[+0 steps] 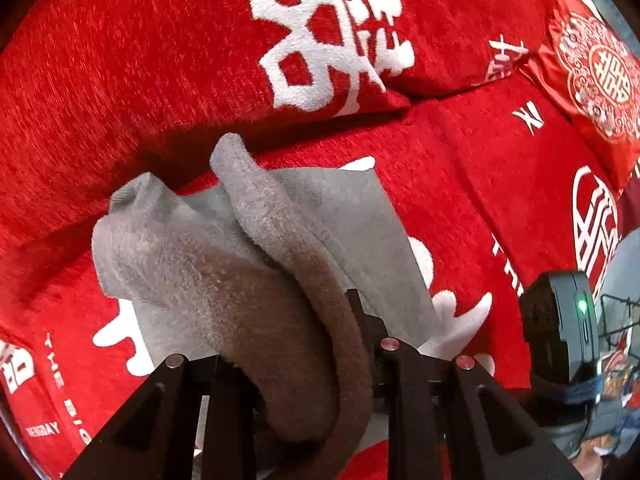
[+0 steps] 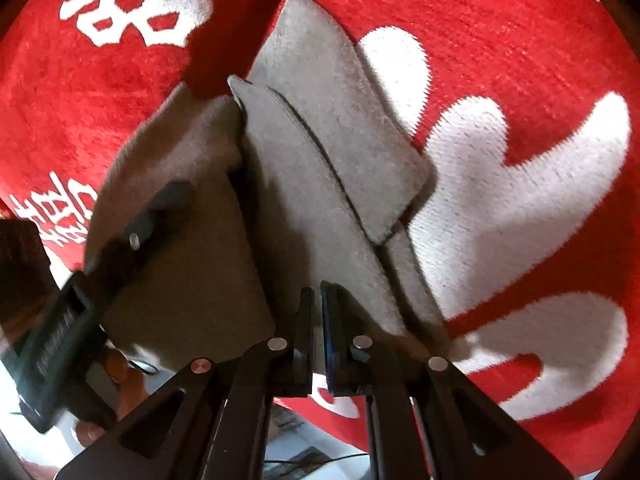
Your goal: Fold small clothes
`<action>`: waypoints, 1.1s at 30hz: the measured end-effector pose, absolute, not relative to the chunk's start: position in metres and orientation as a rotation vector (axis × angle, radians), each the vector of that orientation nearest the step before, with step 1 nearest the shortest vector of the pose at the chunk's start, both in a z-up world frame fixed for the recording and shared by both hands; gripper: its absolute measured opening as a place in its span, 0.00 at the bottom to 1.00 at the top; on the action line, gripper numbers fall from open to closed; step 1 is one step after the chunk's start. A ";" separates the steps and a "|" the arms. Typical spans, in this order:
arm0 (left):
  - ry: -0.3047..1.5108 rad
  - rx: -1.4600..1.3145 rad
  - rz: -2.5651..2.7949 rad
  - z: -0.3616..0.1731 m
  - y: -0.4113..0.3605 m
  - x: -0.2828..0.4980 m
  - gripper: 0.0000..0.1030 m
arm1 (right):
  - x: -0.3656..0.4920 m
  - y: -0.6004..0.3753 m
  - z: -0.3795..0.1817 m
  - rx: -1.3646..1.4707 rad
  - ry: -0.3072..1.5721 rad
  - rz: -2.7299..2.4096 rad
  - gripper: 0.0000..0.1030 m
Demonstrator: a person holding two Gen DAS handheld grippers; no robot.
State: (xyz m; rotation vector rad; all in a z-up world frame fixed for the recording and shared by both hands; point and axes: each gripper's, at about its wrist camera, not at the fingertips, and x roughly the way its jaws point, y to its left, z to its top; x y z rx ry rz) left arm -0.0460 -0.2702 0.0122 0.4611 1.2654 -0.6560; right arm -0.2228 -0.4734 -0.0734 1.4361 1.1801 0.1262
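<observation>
A small grey fleecy garment (image 1: 224,264) lies partly on a red sofa cover (image 1: 460,200) with white characters. My left gripper (image 1: 316,344) is shut on a thick fold of the garment and lifts that edge; the fold hides most of its fingers. In the right wrist view the same grey garment (image 2: 312,160) shows folded in layers. My right gripper (image 2: 316,312) is shut on its near edge, with the jaws almost touching. The left gripper (image 2: 132,236) also shows at the left of this view, pressed into the cloth.
A red cushion (image 1: 200,52) with a large white character leans behind the garment. A second patterned red cushion (image 1: 596,76) sits at the far right. The right gripper's black body (image 1: 560,320) with a green light is at the right edge. Floor clutter (image 2: 296,460) shows below the sofa edge.
</observation>
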 end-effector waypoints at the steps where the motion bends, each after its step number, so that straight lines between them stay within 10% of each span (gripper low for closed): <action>1: 1.267 0.455 -0.663 0.015 -0.268 -0.047 0.24 | -0.225 -0.477 -0.075 1.463 1.161 0.131 0.07; 3: 1.270 0.434 -0.677 0.019 -0.263 -0.048 0.26 | -0.230 -0.493 -0.075 1.506 1.128 0.136 0.07; 7: 1.209 0.317 -0.781 0.049 -0.250 -0.056 0.82 | -0.235 -0.514 -0.079 1.570 1.073 0.134 0.14; 19: 1.261 0.171 -0.456 0.036 -0.151 -0.004 0.82 | -0.246 -0.537 -0.120 1.876 0.845 0.142 0.43; 24: 1.354 0.161 -0.342 -0.004 -0.114 0.002 0.82 | -0.251 -0.558 -0.131 1.972 0.725 0.215 0.72; 28: 1.394 0.138 -0.310 -0.021 -0.102 0.000 0.82 | -0.212 -0.549 -0.105 1.754 0.947 0.218 0.65; 29: 1.396 0.136 -0.310 -0.022 -0.102 -0.001 0.82 | -0.204 -0.548 -0.096 1.656 1.010 0.210 0.57; 30: 1.395 0.134 -0.310 -0.022 -0.102 -0.001 0.82 | -0.192 -0.544 -0.083 1.486 1.108 0.198 0.23; 33: 1.385 0.134 -0.329 -0.019 -0.104 -0.003 0.82 | -0.173 -0.528 -0.049 1.101 1.251 0.142 0.14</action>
